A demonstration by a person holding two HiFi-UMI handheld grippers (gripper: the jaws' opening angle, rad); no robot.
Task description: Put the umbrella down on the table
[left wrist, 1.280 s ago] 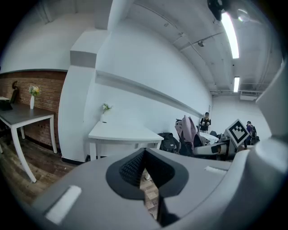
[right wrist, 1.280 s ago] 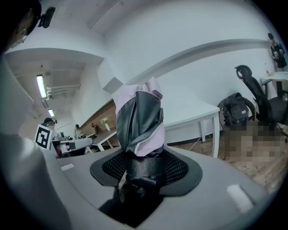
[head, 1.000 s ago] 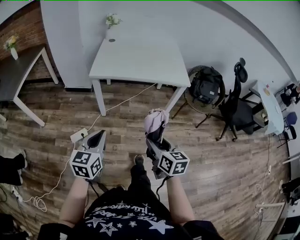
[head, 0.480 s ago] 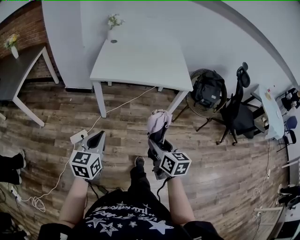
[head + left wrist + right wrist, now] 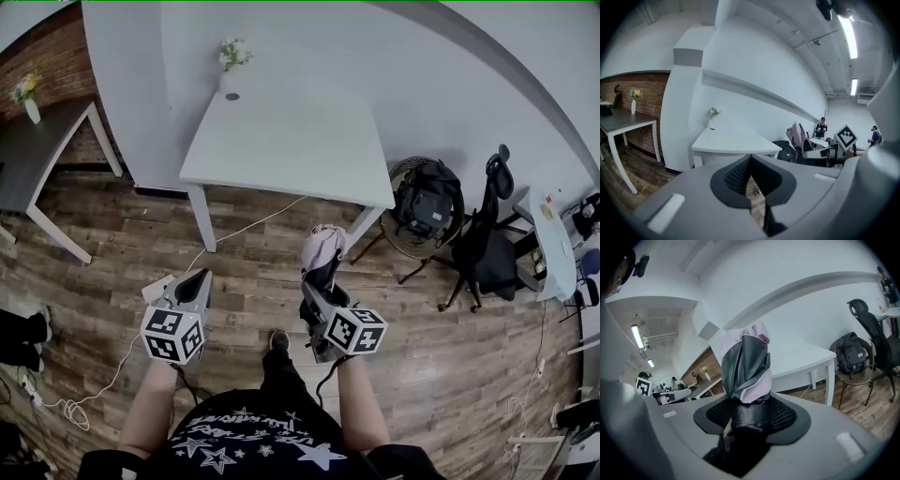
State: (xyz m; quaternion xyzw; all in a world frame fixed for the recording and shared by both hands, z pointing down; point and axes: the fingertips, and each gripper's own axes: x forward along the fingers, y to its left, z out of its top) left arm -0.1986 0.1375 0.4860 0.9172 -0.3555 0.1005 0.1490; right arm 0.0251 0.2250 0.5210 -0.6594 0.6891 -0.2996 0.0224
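A folded pink and grey umbrella [image 5: 323, 248] stands upright in my right gripper [image 5: 319, 286], which is shut on its strapped lower end. In the right gripper view the umbrella [image 5: 745, 366] rises straight out of the right gripper [image 5: 750, 416], with the pads pressed on both its sides. The white table [image 5: 281, 131] lies ahead, beyond both grippers, and its near edge is still some way from the umbrella. My left gripper [image 5: 195, 279] hangs over the wooden floor to the left, shut and empty. Seen from the left gripper [image 5: 750, 161], the table [image 5: 731, 140] is straight ahead.
A small vase of flowers [image 5: 230, 70] stands at the table's far edge. A dark table [image 5: 37, 141] sits by the brick wall on the left. At the right stand a round chair with a black backpack [image 5: 427, 197] and an office chair [image 5: 483, 244]. A cable [image 5: 234, 230] crosses the floor.
Both grippers have advanced toward the white table, which now sits nearer and larger in view. The umbrella stays upright in the right gripper.
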